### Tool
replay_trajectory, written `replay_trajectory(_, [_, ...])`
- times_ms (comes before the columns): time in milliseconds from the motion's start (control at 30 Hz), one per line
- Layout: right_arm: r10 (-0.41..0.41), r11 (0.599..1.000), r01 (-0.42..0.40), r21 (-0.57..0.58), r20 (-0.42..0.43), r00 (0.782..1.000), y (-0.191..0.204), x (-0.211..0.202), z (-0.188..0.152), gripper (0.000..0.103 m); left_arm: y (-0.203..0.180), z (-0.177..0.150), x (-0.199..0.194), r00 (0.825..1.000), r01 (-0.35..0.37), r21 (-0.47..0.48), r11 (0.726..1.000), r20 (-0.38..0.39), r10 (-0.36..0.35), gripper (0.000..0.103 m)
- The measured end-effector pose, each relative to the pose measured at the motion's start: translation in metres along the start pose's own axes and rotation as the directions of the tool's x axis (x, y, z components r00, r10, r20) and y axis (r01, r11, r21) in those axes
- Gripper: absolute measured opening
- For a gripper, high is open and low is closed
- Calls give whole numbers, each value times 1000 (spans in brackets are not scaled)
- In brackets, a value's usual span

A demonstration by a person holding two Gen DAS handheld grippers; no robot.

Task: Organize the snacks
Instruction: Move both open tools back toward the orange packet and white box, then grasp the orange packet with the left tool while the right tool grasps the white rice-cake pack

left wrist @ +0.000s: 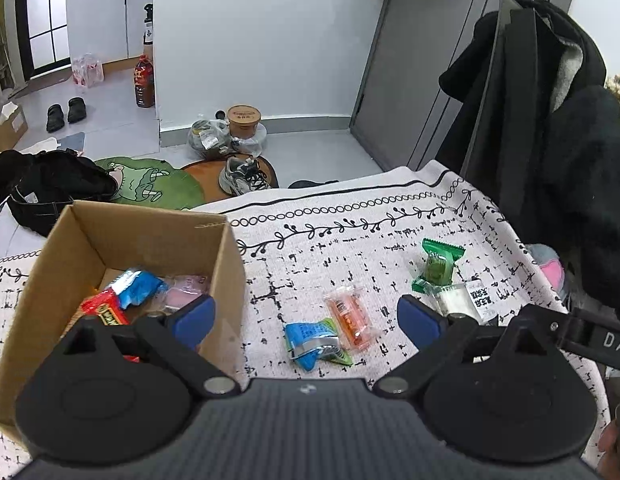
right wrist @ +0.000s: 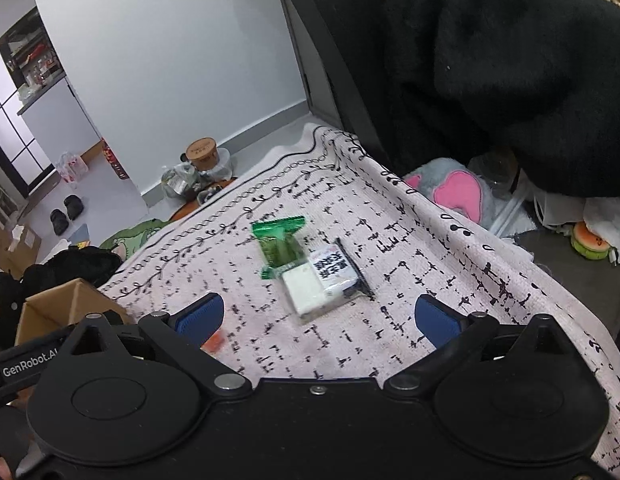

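A cardboard box stands at the left on the patterned cloth. It holds a blue packet, a red packet and a pink one. My left gripper is open and empty just right of the box, above a blue-green packet and an orange packet. My right gripper is open and empty. Just beyond its fingertips lies a white packet with a black label, and behind that a green packet. Both also show in the left wrist view, the green packet and the white packet.
Black coats hang close on the right, past the cloth's edge, and a grey and pink plush toy lies below them. Beyond the far edge are the floor, a sneaker, a green mat and a black bag.
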State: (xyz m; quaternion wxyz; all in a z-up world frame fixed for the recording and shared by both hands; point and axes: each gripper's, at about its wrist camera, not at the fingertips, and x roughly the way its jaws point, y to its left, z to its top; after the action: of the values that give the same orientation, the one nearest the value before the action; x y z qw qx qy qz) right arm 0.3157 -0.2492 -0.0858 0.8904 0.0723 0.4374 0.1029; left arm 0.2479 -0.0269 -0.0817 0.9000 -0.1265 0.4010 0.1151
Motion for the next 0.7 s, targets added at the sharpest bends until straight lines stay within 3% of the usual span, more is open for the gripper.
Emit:
replay_trajectory(133, [2,1000,-2,-24,4,1000,-4,16,0,101,-11,-2,13,1000,28,11,1000,-9,-28,94])
replay_trajectory(200, [-16,999,17,-44,6,1000,-4,25,0,95,-15,-3,20,999,39,15,999,-9,-39,91])
replay_trajectory(467, [3,998,-4,-63,-7,1000,-7,51,4,95,-27,-8,58,995,58,9,998,-79,-57,61])
replay_trajectory(700, [13,998,-15,-62,-29,1000,-11,72,4,95,-33,-7,86,992,59,8,998,-115,-58,48])
